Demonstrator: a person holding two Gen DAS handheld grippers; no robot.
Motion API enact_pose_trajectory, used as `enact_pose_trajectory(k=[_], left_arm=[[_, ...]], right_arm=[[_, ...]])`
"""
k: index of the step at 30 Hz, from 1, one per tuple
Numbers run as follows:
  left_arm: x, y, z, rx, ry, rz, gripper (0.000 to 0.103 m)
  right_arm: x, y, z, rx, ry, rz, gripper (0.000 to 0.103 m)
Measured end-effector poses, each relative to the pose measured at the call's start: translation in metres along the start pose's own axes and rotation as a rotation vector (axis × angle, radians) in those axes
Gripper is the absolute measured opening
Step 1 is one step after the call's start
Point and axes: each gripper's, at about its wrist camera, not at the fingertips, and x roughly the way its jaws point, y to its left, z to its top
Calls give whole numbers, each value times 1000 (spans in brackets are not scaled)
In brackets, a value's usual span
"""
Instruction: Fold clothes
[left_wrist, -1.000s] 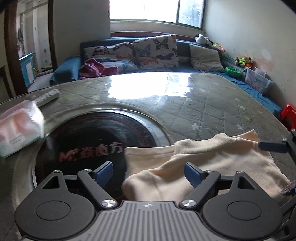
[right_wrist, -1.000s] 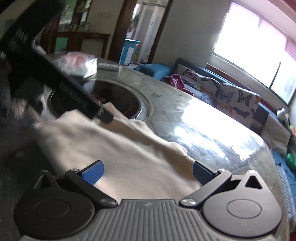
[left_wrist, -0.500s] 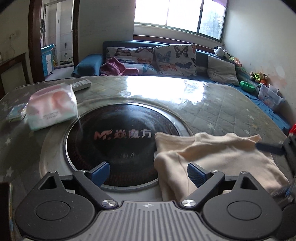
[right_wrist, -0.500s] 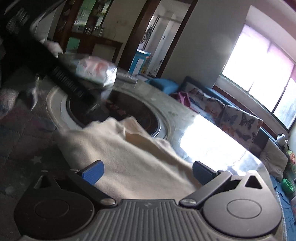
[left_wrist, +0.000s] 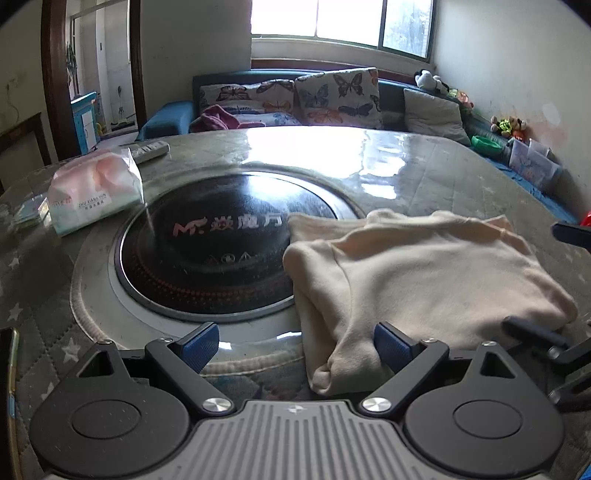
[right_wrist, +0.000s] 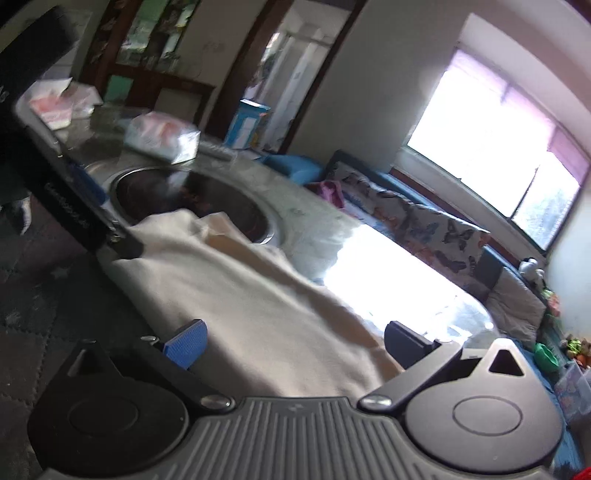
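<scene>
The left gripper (left_wrist: 295, 345) hovers low near the cream garment (left_wrist: 417, 280), its tongs wide apart, holding nothing. The right gripper (right_wrist: 295, 341) tilts above it, also spread and empty.

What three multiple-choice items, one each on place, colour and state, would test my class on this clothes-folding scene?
1. Where does the tissue pack lie?
A. left of the black round hob
B. on the garment
C. on the sofa

2. What colour is the garment?
A. blue
B. cream
C. pink

3. How does the left hand-held gripper stand?
A. shut on the garment
B. shut, empty
C. open

Key: 1 A, the pack sits beside the hob's left rim; 2 B, the cloth is pale cream; 3 C, its blue pads stand wide apart.
</scene>
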Motion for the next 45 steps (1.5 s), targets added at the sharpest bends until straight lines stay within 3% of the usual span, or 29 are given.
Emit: enact_pose_trajectory(k=[3, 6, 10, 17, 24, 27, 30, 35, 39, 41, 45], left_arm=[[-4, -7, 4, 22, -19, -3, 93], [2, -11, 1, 51, -9, 13, 93], [6, -3, -2, 28, 11, 17, 94], [-2, -10, 4, 58, -19, 15, 94], [2, -7, 4, 53, -9, 30, 94], [5, -6, 3, 55, 0, 36, 94], [11, -5, 1, 41, 18, 31, 95], [8, 0, 7, 16, 10, 23, 93], [14, 3, 5, -14, 29, -9, 89], [10, 7, 6, -53, 22, -45, 81], [7, 15, 7, -75, 1, -52, 80]], right_arm=[[-1, -13, -6, 13, 8, -52, 103], [8, -14, -15, 22, 50, -49, 103], [4, -13, -21, 24, 36, -61, 103], [-7, -36, -38, 31, 74, -153, 103], [-18, -54, -43, 98, 67, -162, 103], [-11, -68, -53, 127, 113, -198, 103], [-4, -74, -62, 152, 134, -169, 102], [-3, -74, -39, 138, 101, -88, 97], [2, -55, -19, 85, 71, 50, 93], [5, -44, -10, 57, 60, 132, 90], [10, -21, 5, 9, 41, 251, 87]])
